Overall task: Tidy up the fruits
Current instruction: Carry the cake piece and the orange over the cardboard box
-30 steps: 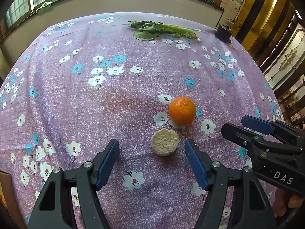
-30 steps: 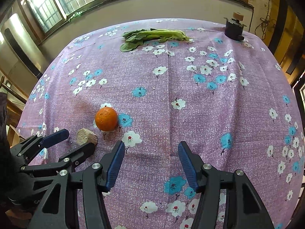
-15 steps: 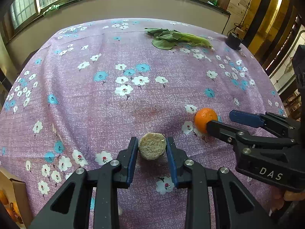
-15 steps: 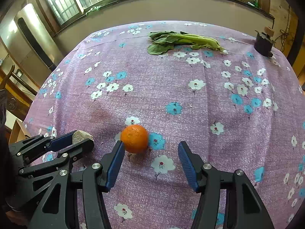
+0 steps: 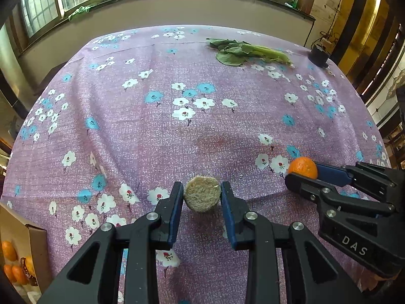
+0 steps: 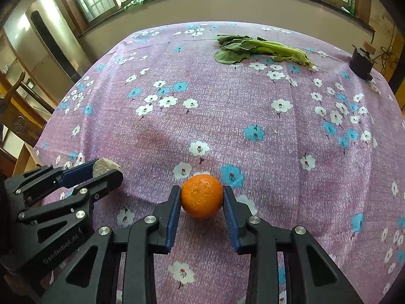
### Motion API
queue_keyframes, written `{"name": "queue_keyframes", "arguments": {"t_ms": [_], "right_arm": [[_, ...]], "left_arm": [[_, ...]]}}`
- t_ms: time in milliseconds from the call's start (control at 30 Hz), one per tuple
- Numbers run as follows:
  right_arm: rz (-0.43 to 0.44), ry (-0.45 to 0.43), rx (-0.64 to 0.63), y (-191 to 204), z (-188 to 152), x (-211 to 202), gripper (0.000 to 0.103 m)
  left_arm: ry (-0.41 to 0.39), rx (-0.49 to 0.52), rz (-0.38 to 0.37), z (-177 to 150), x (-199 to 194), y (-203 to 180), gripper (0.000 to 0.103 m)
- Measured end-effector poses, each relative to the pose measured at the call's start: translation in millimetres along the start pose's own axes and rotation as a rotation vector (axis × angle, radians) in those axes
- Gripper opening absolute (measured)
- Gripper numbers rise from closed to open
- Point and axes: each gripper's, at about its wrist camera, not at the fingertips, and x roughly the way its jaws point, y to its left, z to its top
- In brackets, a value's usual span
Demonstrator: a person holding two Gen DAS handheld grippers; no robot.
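Observation:
A round, rough tan fruit (image 5: 202, 197) sits between the blue pads of my left gripper (image 5: 202, 190), which is shut on it just above the purple flowered tablecloth (image 5: 177, 131). An orange (image 6: 202, 195) lies on the cloth between the pads of my right gripper (image 6: 202, 190). Its jaws are closing and both pads touch the orange's sides. The right wrist view shows the left gripper (image 6: 107, 171) at the left with the tan fruit (image 6: 105, 165) in it. The left wrist view shows the right gripper (image 5: 303, 174) at the right around the orange (image 5: 302, 167).
Leafy greens (image 6: 258, 48) lie at the far side of the table, with a small black object (image 6: 360, 62) at the far right corner. A cardboard box (image 5: 15, 253) holding oranges stands off the table's near left edge. Windows run along the back wall.
The left gripper closed on the tan fruit and drew it to the left. The right gripper moved left over the orange and closed its pads onto it.

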Motion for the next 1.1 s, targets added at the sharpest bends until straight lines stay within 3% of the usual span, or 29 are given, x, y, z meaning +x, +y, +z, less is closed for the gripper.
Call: {"name": "queue_keyframes", "arguments": {"t_ms": [300,533,1100], "right_arm": [[0.015,0.004,0.048,14,-37,-29,0.035],[0.041,0.013,-0.005,50,-48,-39,0.035],[0.212,0.044,-0.252,198,-55,-31,0.036]], "left_arm": [[-0.027,-0.013,0.041,-26,-30,13,0.029],[-0.039,-0.035,0.074,-50,-52,35,0.029],[-0.072,-0.19,0.216,-112,-115,141,0.029]]}}
